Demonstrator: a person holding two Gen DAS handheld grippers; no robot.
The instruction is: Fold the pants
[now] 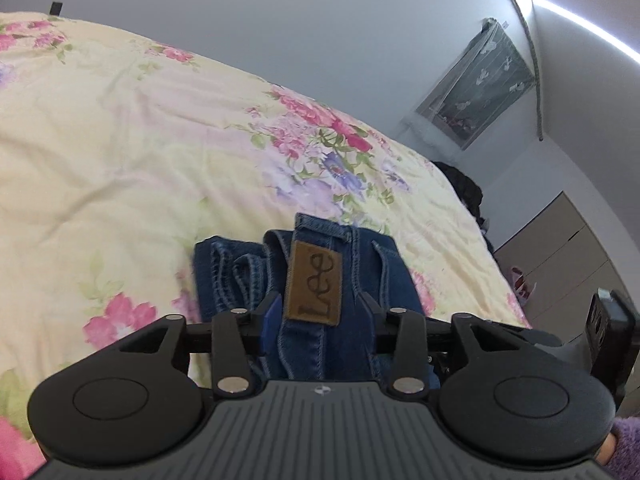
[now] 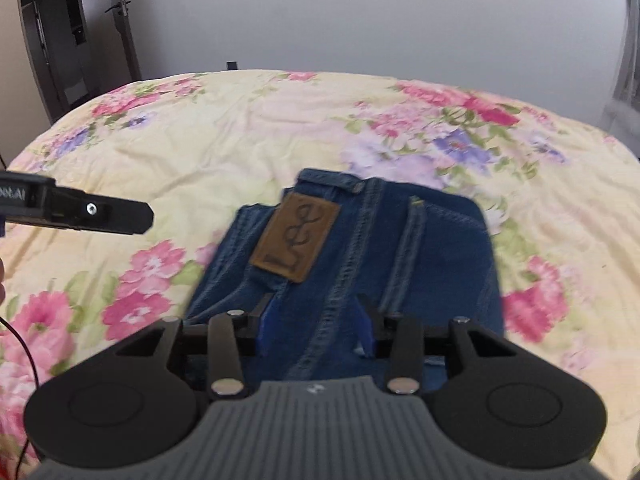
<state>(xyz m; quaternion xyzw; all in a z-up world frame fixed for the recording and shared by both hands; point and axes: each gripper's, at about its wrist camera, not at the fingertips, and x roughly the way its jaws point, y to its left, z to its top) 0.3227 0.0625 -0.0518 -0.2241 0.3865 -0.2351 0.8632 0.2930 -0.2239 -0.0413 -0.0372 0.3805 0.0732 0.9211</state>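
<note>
The blue jeans [image 1: 368, 276] lie folded into a compact bundle on the floral bedspread [image 1: 120, 152], brown Lee patch [image 1: 316, 284] facing up. My left gripper [image 1: 318, 304] stands with its jaws apart on either side of the waistband, directly over the bundle. In the right wrist view the jeans [image 2: 440, 256] and the patch [image 2: 296, 236] lie just ahead. My right gripper [image 2: 316, 316] is also open, its blue fingertips [image 2: 269, 320] spread over the near edge of the denim. The left gripper's finger [image 2: 100, 212] shows at the left.
The bedspread [image 2: 240, 140] covers the whole bed. A white wall runs behind it, with a dark door [image 2: 76, 32] at the back left. A framed picture [image 1: 476, 84], a dark heap [image 1: 464, 188] and a grey cabinet [image 1: 568, 264] stand beyond the bed's right edge.
</note>
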